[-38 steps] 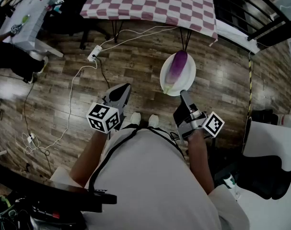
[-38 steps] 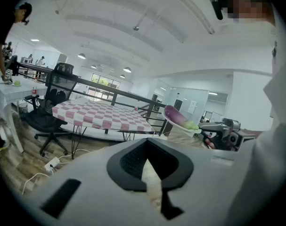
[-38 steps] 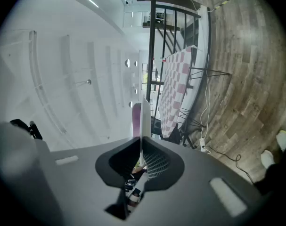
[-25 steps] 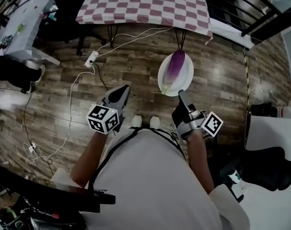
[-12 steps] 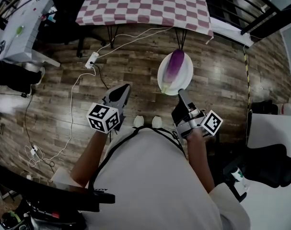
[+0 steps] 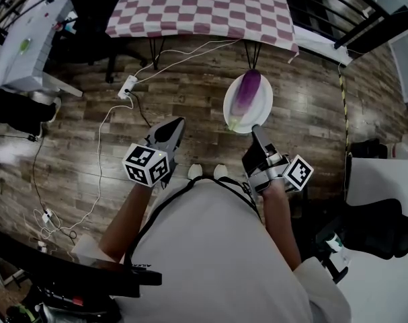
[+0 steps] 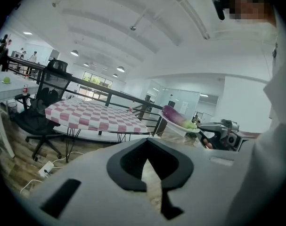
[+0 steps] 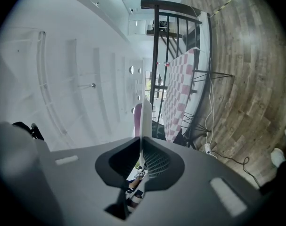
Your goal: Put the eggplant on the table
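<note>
- Here, white plate (image 6: 265, 105): it carries the purple eggplant (image 6: 246, 91), which lies lengthwise, pale green end toward the person.
- Plate and eggplant: held in the air above the wooden floor (image 6: 190, 79), short of the table (image 6: 204, 5) with the checked cloth.
- Right tool (image 6: 256, 129): jaws nearly together, pinching the plate's near rim, which shows edge-on between them in the right gripper view.
- Left tool (image 6: 173, 124): jaws pressed together with nothing between them, well apart from the plate.
</note>
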Demonstrator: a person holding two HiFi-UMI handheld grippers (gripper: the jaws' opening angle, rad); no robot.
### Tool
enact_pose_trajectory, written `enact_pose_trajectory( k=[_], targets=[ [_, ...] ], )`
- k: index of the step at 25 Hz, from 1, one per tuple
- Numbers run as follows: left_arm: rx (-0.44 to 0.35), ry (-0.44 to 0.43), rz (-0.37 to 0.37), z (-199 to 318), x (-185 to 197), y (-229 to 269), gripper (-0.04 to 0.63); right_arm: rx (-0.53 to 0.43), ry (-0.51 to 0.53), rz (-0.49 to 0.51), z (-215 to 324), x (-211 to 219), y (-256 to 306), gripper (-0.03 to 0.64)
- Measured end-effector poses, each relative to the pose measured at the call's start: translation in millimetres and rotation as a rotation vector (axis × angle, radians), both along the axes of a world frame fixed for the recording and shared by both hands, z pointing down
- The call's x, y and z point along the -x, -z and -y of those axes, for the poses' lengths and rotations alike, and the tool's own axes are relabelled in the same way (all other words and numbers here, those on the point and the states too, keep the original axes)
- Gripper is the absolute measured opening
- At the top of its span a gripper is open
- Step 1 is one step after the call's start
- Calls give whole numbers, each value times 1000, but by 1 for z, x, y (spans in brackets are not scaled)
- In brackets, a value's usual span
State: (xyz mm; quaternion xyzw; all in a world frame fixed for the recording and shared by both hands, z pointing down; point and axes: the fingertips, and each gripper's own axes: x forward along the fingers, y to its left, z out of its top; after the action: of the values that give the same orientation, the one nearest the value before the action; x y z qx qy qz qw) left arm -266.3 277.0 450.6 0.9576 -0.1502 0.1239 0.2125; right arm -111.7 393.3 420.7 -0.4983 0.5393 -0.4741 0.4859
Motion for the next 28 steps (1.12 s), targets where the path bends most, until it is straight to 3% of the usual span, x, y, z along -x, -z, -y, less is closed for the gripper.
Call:
enact_pose_trajectory(
  k=[10, 20, 28],
  targets=[
    [-1, -3, -5, 20, 28, -3, 5, 7, -11, 1, 19, 24, -5, 31],
    [13, 50, -6, 42, 58, -7, 5, 9, 4, 10, 39, 38, -6, 31],
    [24, 54, -3, 49, 59, -12, 5, 0, 17, 8, 55, 39, -4, 31]
  ],
)
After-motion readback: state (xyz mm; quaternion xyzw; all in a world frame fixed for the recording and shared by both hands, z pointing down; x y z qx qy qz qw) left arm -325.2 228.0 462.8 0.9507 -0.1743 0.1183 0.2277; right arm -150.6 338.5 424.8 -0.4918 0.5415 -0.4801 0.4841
